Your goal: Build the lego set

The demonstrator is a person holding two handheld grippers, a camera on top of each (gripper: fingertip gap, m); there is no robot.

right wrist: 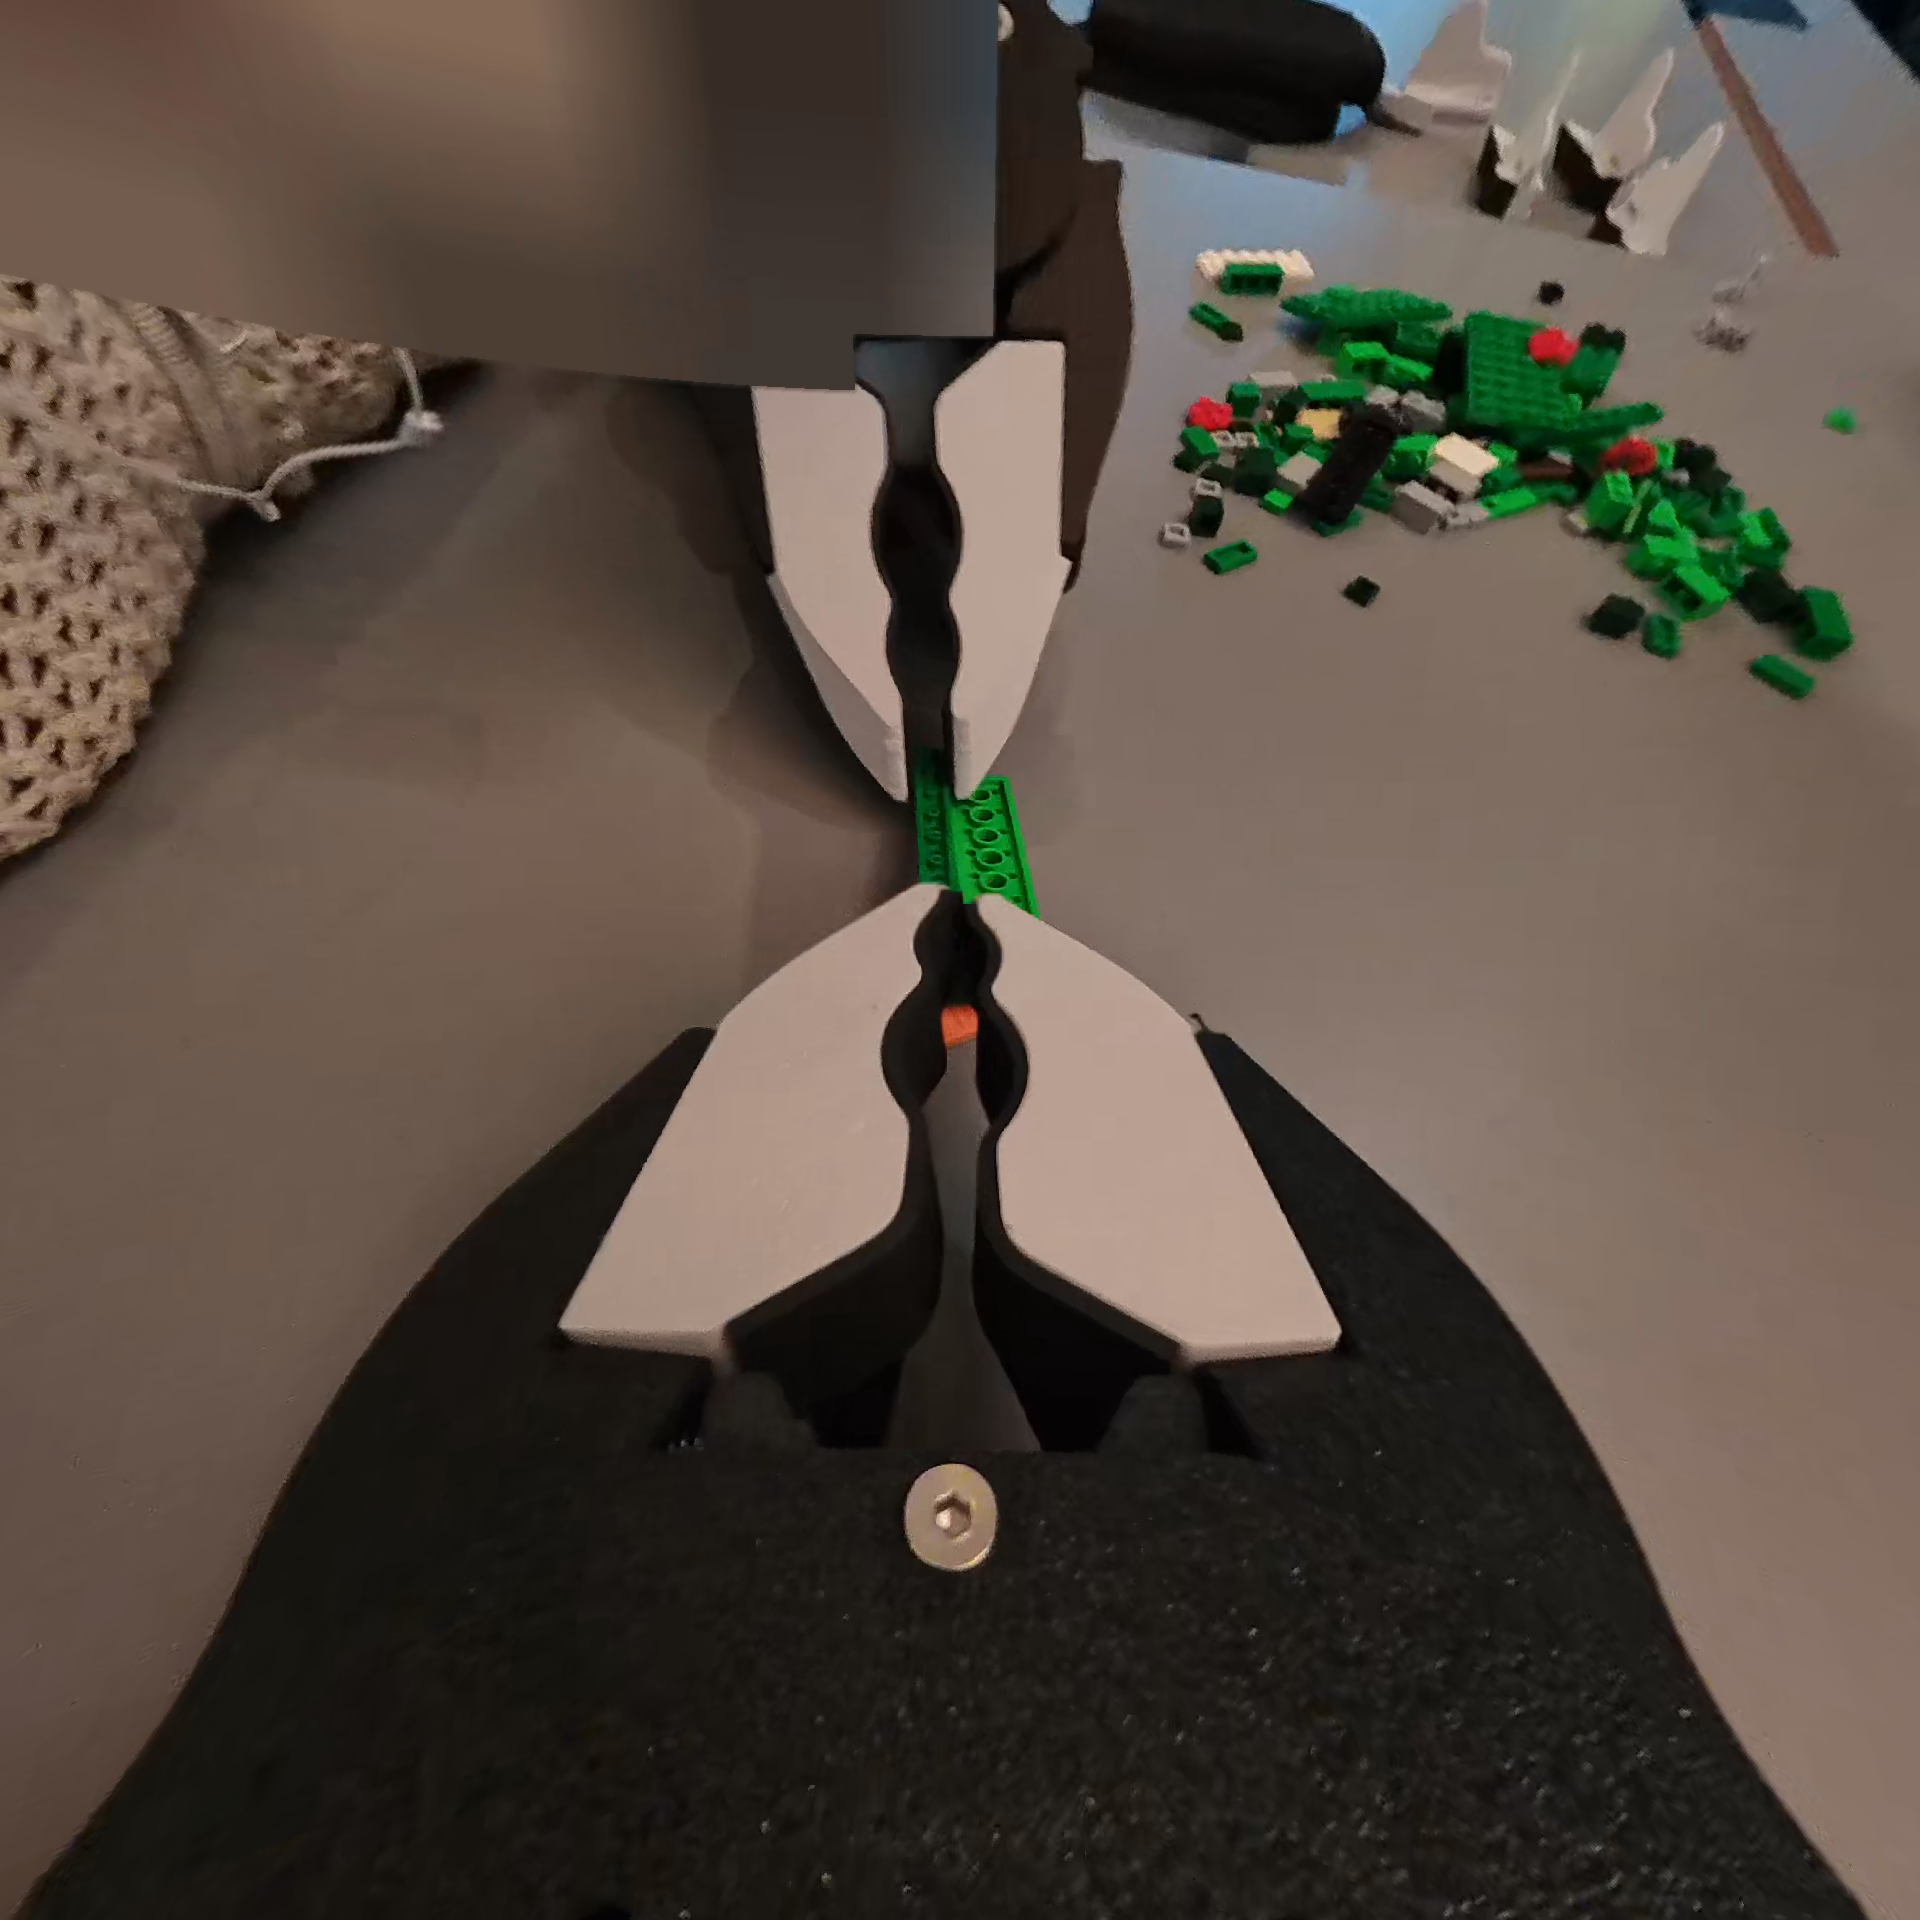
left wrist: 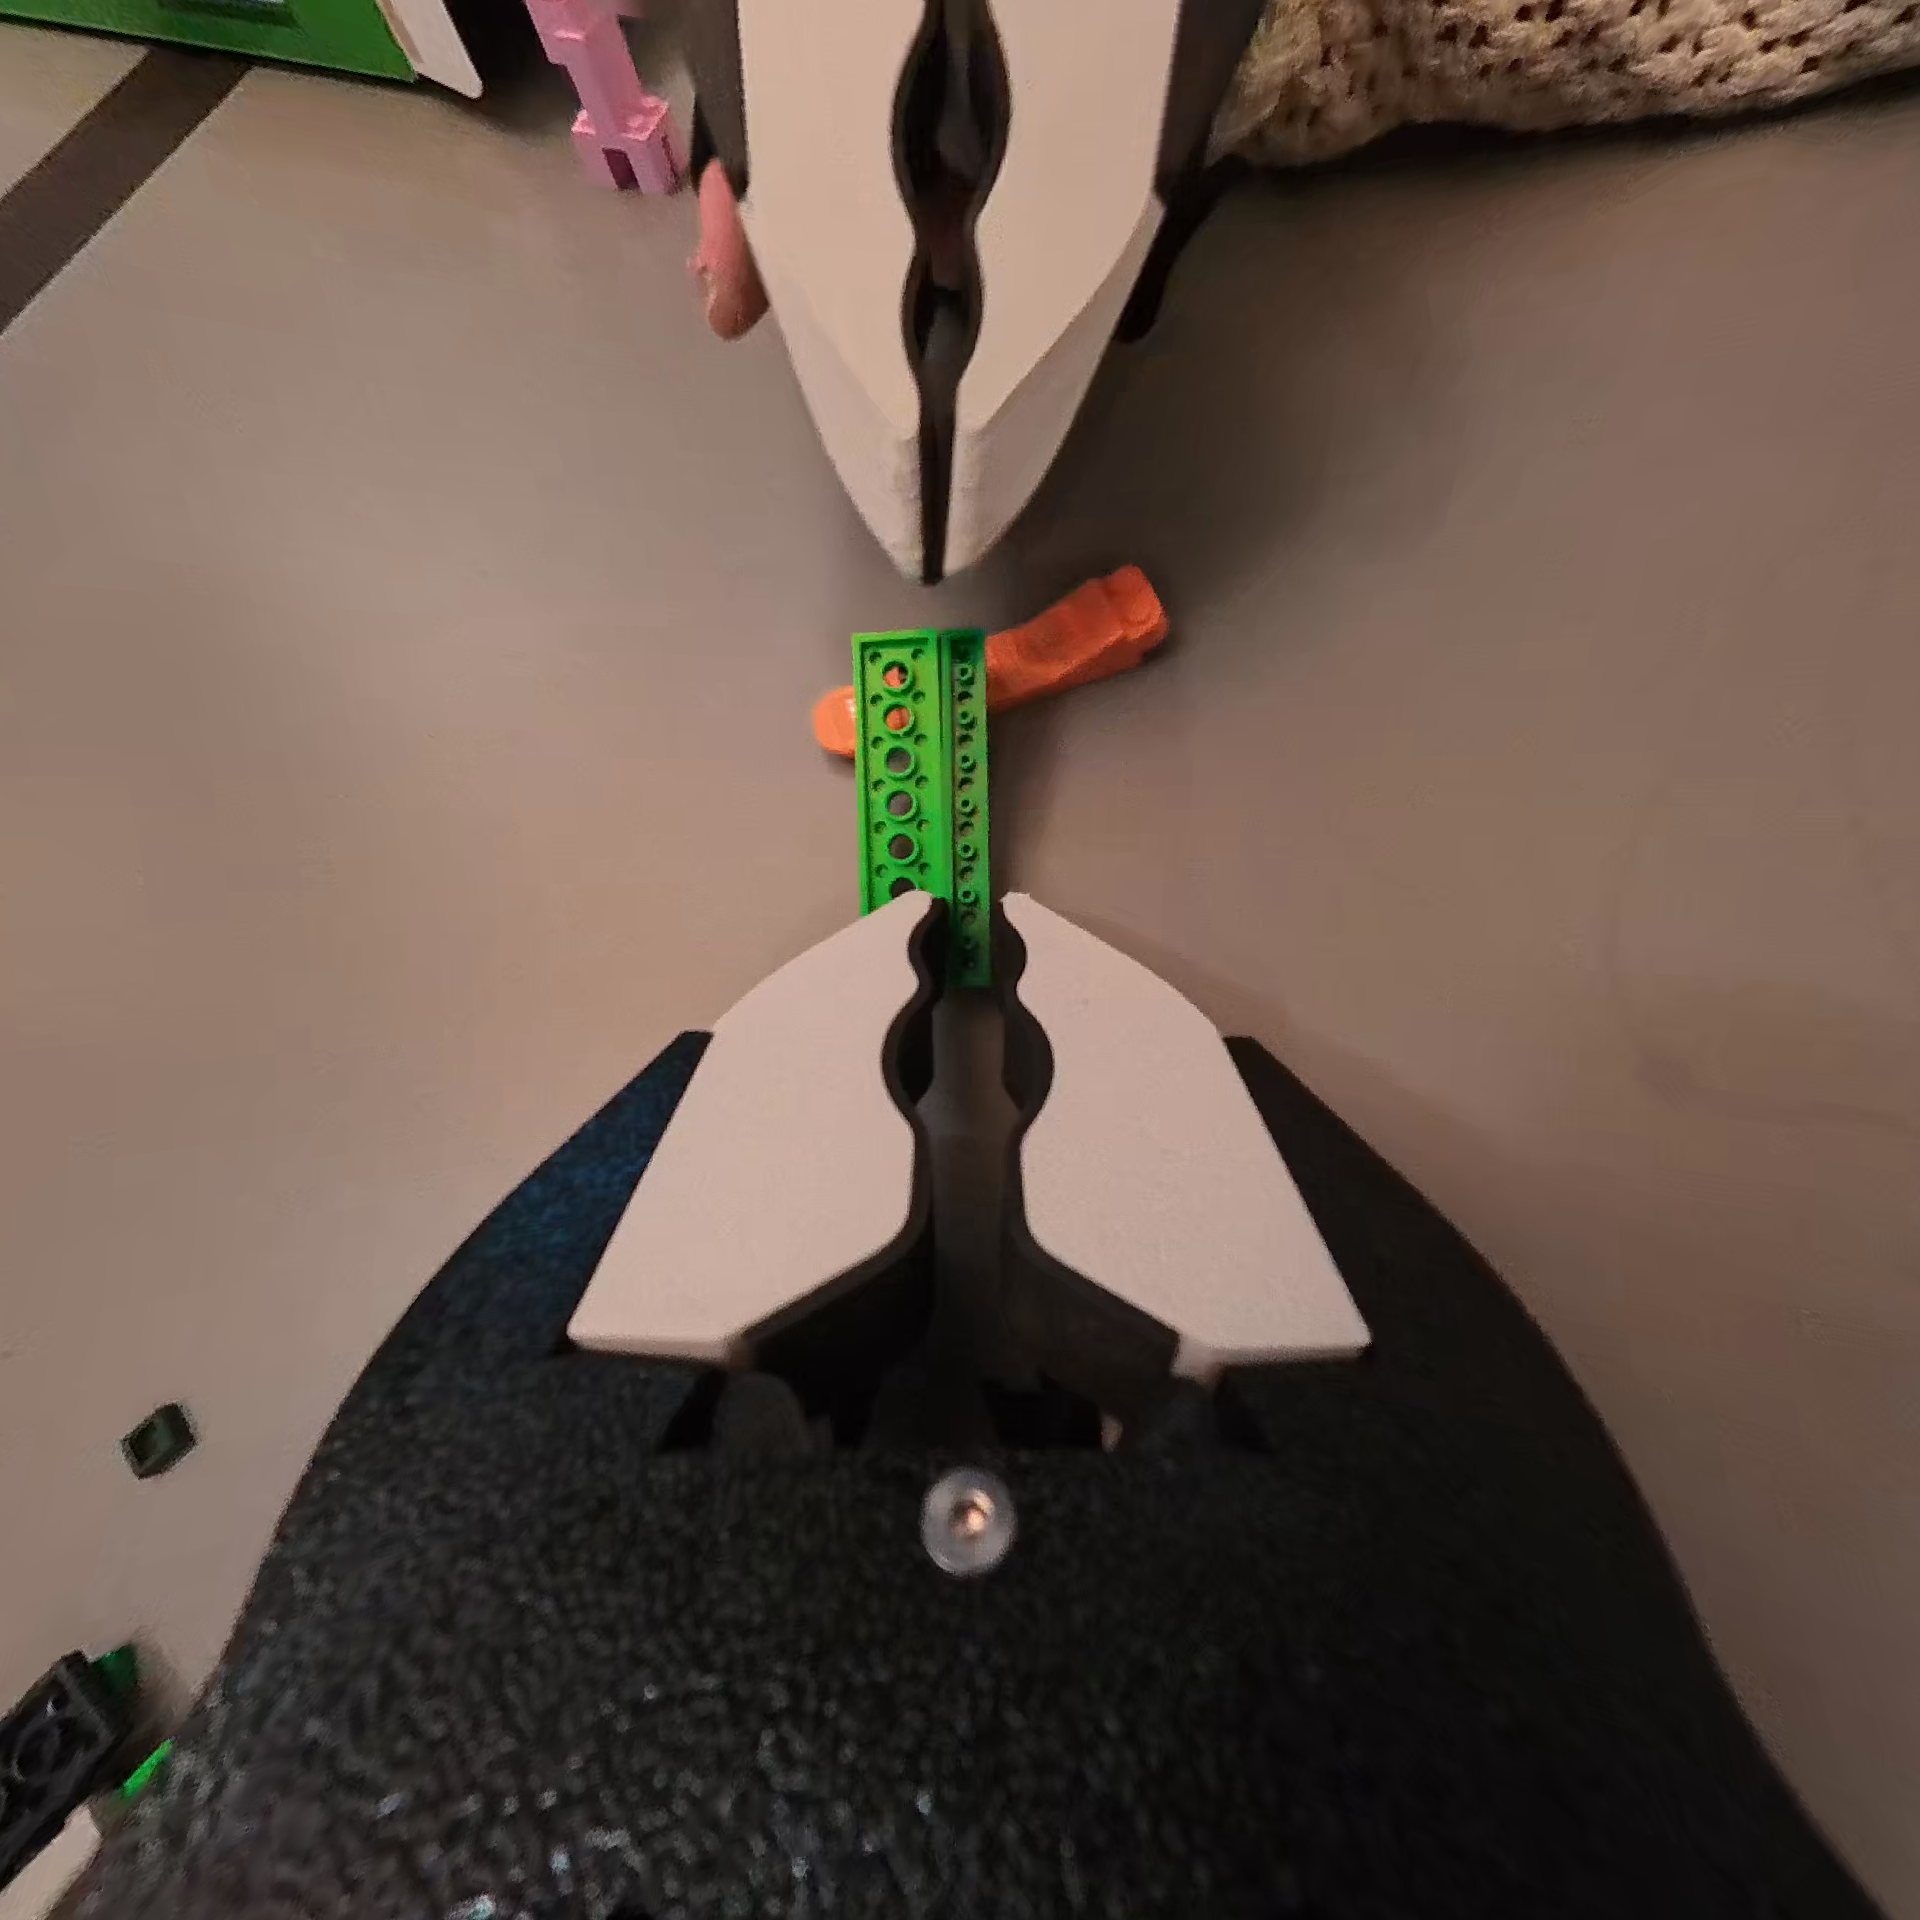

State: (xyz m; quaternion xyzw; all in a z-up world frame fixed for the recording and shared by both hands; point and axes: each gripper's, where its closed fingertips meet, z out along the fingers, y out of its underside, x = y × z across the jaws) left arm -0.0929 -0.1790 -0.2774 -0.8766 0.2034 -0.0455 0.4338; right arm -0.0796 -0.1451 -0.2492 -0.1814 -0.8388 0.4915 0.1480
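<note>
My left gripper (left wrist: 971,912) is shut on the near end of a long green plate piece (left wrist: 920,774), two holed strips side by side, held out over the grey table (left wrist: 364,727). My right gripper (left wrist: 932,566) faces it from the far side, shut and empty, its tips just off the piece's far end. In the right wrist view my right gripper (right wrist: 961,904) sits at the green piece's (right wrist: 982,842) near end, and the left gripper (right wrist: 928,769) grips its far end. An orange tool-like piece (left wrist: 1070,649) lies on the table under the green piece.
A pile of mostly green loose bricks (right wrist: 1507,457) lies at the right. A knitted cloth (right wrist: 83,520) lies at the left. A pink piece (left wrist: 623,114), a green box (left wrist: 260,31) and a small dark brick (left wrist: 158,1439) are on the table. Spare white finger parts (right wrist: 1621,177) stand far back. The grippers' ends are close to 5 cm from one another. The small dark brick (left wrist: 158,1439) is about 15 cm from my left fingertips. Seen from the right wrist view (right wrist: 1362,592) as well.
</note>
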